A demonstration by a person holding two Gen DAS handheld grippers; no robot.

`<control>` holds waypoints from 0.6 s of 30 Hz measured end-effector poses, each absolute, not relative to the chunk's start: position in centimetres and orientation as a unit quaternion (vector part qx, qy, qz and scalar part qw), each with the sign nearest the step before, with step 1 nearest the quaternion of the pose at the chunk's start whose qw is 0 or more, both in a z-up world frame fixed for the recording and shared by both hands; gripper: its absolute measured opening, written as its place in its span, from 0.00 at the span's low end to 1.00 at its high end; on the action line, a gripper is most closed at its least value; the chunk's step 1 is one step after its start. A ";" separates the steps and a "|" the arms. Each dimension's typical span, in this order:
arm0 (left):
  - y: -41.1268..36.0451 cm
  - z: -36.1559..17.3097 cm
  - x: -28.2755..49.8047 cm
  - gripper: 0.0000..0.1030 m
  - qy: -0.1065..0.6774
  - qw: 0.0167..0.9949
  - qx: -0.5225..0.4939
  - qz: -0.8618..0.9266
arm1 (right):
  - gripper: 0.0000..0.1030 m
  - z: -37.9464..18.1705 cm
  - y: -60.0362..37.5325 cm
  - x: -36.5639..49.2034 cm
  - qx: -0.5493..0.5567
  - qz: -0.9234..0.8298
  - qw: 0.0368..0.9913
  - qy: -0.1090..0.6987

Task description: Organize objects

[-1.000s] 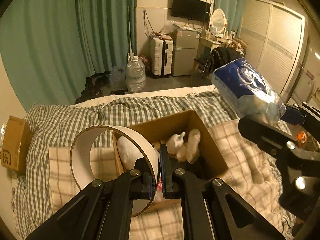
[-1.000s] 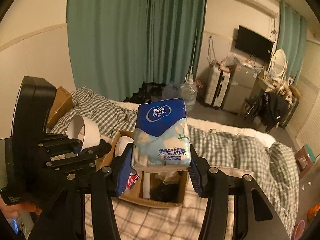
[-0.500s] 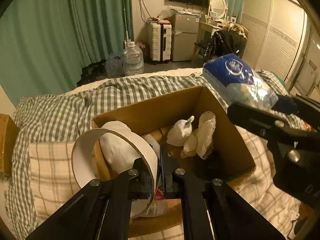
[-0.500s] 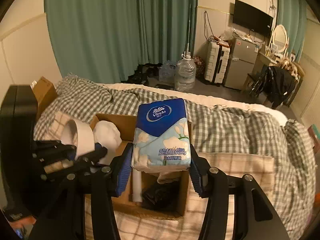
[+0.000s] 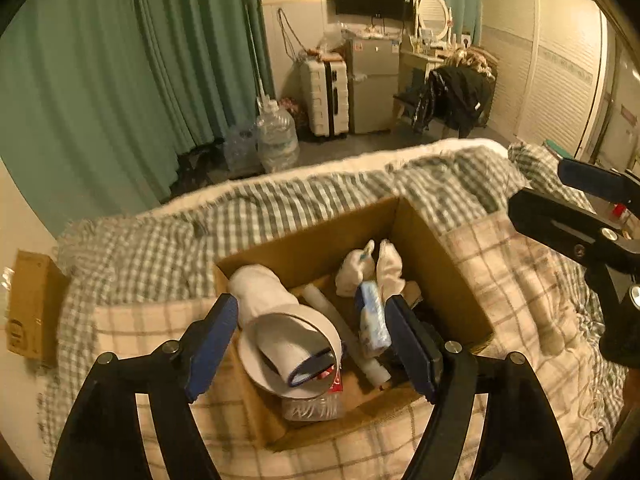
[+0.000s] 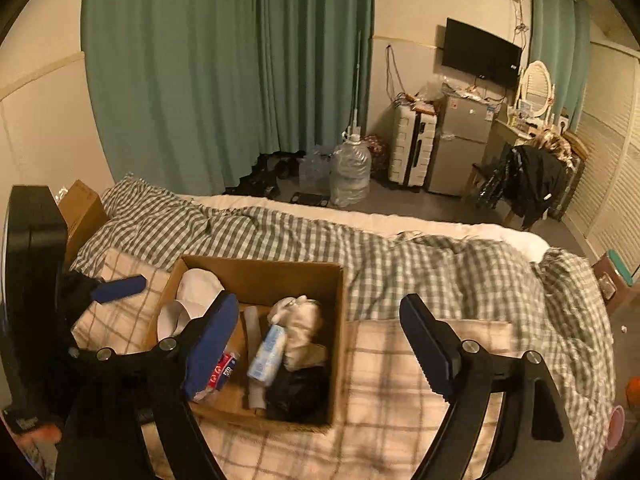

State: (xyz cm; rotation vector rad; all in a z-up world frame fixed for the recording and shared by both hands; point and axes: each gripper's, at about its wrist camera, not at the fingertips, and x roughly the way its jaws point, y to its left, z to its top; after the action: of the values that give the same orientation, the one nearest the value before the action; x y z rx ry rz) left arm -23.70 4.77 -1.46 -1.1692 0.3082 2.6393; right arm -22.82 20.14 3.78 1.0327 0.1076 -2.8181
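An open cardboard box [image 5: 320,236] [image 6: 260,276] sits on the checked bedding. My left gripper [image 5: 312,320] hangs over its near left part with its jaws opening and nothing pressed between the pads. The white paper ring [image 5: 292,352] [image 6: 172,316] lies loose inside the box below it. My right gripper [image 6: 320,312] hovers over the box's right side, jaws opening too. The blue-and-white tissue pack [image 6: 268,352] [image 5: 374,316] lies on edge among the box's contents, free of both grippers. A blue pad [image 6: 120,288] of the left gripper shows at the left.
The box also holds a white cloth [image 5: 256,288], crumpled white fabric [image 6: 300,312], a black item [image 6: 296,392] and a plastic bottle [image 5: 312,408]. A small closed carton [image 5: 32,312] sits at the bed's left edge. Beyond the bed stand a water jug [image 6: 350,172], suitcase and fridge.
Both grippers opened. The paper ring left the left gripper and the tissue pack left the right one; both now lie in the box. Both hands came lower over the box.
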 end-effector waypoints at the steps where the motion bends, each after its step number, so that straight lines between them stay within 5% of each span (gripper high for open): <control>1: 4.7 -0.6 -23.4 0.79 0.105 0.118 -0.394 0.905 | 0.80 4.5 20.3 -22.3 0.339 -0.938 0.066 0.036; 10: 3.4 9.1 -16.7 0.98 0.075 0.093 -0.295 0.948 | 0.88 13.1 21.9 -15.1 0.274 -0.960 0.038 0.037; 18: 1.0 12.7 -10.4 1.00 0.034 0.061 -0.214 0.974 | 1.00 16.9 22.6 -7.2 0.200 -0.979 0.007 0.030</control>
State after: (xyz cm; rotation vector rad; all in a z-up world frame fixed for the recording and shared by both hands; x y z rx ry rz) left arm -10.36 0.95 12.68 -0.6479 0.1032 2.9473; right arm -7.18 22.62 16.90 0.6269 0.0929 -3.0637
